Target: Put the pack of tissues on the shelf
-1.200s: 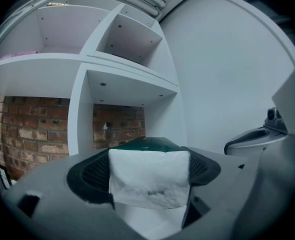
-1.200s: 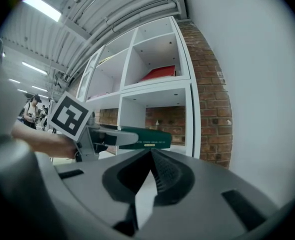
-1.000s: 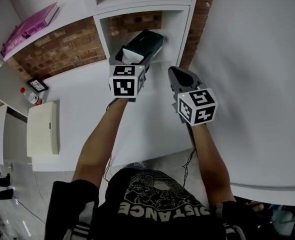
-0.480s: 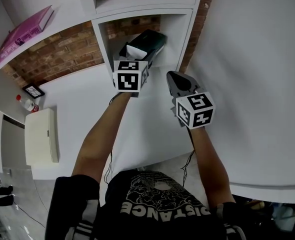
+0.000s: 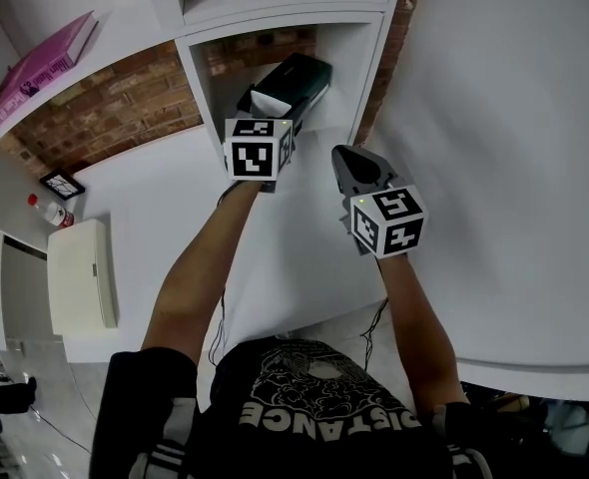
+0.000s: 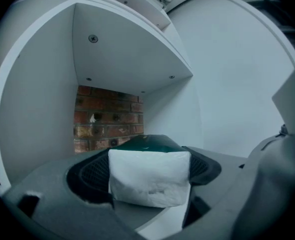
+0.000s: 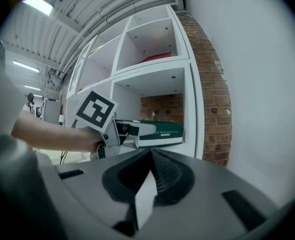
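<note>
We held the pack of tissues point(image 5: 296, 76) partway inside the shelf point(image 5: 372, 68) compartment, its white end clamped between the jaws of our left gripper point(image 5: 265, 118). We judged that releasing it with its near end past the board's edge could tip it out, and a skewed push might wedge it against the side wall. Our right gripper point(image 7: 150, 174) hung nearby, jaws together on nothing.

the pack of tissues point(image 5: 294, 76) is dark green and white, the shelf point(image 5: 372, 68) white, the book point(image 5: 40, 68) pink.
</note>
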